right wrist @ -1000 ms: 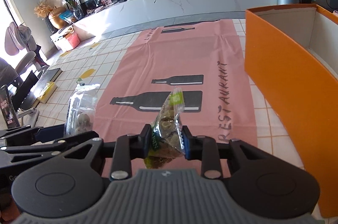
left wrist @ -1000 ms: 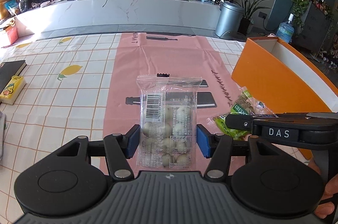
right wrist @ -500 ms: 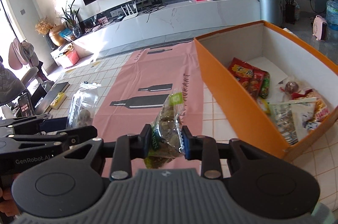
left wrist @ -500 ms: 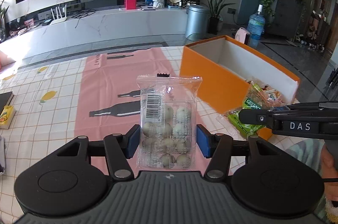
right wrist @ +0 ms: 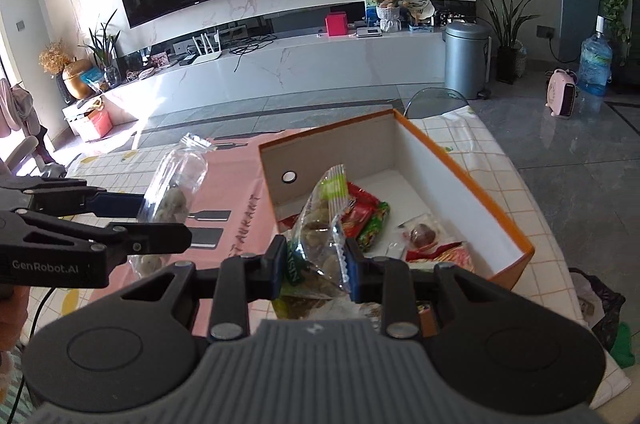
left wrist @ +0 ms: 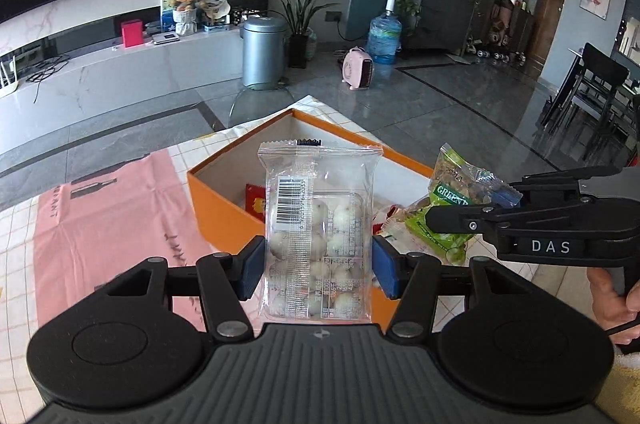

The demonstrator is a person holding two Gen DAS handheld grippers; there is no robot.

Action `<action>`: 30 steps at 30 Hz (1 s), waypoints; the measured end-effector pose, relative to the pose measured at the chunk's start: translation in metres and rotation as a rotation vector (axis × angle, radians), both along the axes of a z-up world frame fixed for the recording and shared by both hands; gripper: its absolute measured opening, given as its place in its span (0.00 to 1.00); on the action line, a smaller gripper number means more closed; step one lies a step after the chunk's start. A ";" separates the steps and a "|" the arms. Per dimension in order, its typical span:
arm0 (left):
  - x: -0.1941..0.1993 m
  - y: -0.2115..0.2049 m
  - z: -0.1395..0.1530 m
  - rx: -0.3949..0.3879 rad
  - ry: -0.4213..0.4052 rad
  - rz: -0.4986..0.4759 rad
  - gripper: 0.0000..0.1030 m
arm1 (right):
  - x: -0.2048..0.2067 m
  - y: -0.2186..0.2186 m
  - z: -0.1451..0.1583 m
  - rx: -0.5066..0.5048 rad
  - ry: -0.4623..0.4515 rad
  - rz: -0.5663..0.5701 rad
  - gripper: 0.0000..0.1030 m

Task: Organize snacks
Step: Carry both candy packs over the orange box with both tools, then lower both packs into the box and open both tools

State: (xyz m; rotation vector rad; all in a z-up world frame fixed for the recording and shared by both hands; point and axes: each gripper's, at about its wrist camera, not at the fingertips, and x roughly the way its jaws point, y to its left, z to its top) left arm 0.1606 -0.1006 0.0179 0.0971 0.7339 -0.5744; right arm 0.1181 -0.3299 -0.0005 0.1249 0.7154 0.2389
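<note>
My left gripper (left wrist: 318, 270) is shut on a clear packet of white round sweets (left wrist: 318, 224), held upright in front of the orange box (left wrist: 224, 212). That packet (right wrist: 170, 199) also shows at the left of the right wrist view, above the pink mat. My right gripper (right wrist: 316, 264) is shut on a green-labelled clear bag of raisins (right wrist: 320, 236), held over the near end of the orange box (right wrist: 492, 195). In the left wrist view the raisin bag (left wrist: 452, 207) hangs at the right, over the box.
Several snack packs (right wrist: 368, 220) lie on the box's white floor. The box stands at the right end of a table with a checked cloth (right wrist: 480, 139) and a pink mat (left wrist: 104, 207). Beyond the table edge is grey floor with a metal bin (right wrist: 466, 57).
Both grippers have risen and swung to the right with their packets, from over the pink mat to the orange box, whose inside has come into view. Neither grip has changed.
</note>
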 end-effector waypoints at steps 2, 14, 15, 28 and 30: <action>0.021 -0.012 -0.001 0.009 0.018 -0.024 0.62 | 0.015 -0.009 -0.001 -0.007 0.010 -0.004 0.26; 0.117 -0.065 -0.048 0.168 0.113 -0.092 0.62 | 0.131 -0.032 -0.062 -0.021 0.198 0.023 0.26; 0.122 -0.068 -0.053 0.180 0.125 -0.096 0.62 | 0.139 -0.031 -0.070 -0.025 0.219 0.028 0.26; 0.170 -0.088 -0.109 0.438 0.234 -0.085 0.62 | 0.198 -0.016 -0.129 -0.060 0.400 0.112 0.27; 0.170 -0.091 -0.113 0.466 0.236 -0.089 0.63 | 0.203 -0.014 -0.131 -0.062 0.404 0.121 0.28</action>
